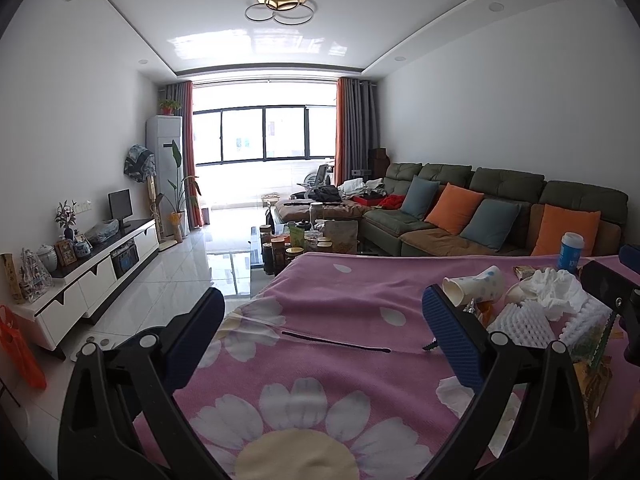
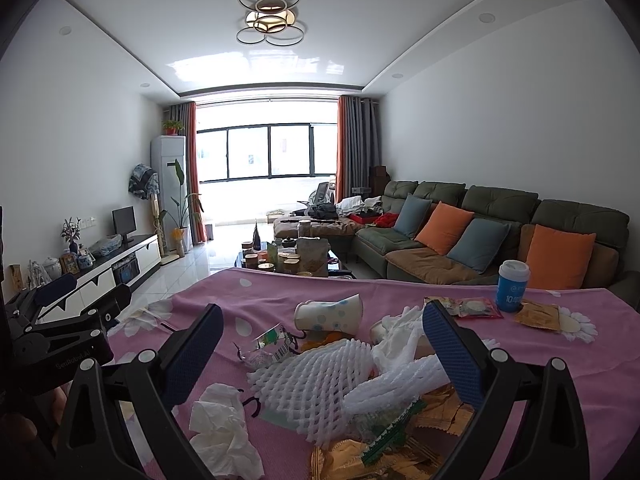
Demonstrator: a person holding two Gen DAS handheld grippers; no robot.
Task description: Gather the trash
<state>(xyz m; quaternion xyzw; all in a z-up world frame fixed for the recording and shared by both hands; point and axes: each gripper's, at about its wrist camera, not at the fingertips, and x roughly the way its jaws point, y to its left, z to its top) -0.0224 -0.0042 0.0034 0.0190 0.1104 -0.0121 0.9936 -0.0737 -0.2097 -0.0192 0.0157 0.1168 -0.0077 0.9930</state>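
A pile of trash lies on the pink flowered cloth (image 2: 248, 292) of a table. It holds a tipped paper cup (image 2: 330, 314), white foam fruit netting (image 2: 304, 388), crumpled tissues (image 2: 222, 428), gold wrappers (image 2: 360, 460) and a clear plastic wrapper (image 2: 272, 346). My right gripper (image 2: 322, 332) is open and empty, hovering over the pile. My left gripper (image 1: 322, 320) is open and empty over bare cloth, left of the pile. The cup (image 1: 476, 284), netting (image 1: 520, 324) and tissue (image 1: 554, 286) show at the right of the left wrist view.
A blue cup with a white lid (image 2: 513, 286) stands at the table's far right by snack packets (image 2: 474, 307). A thin black stick (image 1: 336, 344) lies on the cloth. Behind are a jar-crowded coffee table (image 2: 288, 260), a green sofa (image 2: 500, 232) and a white TV cabinet (image 1: 100, 276).
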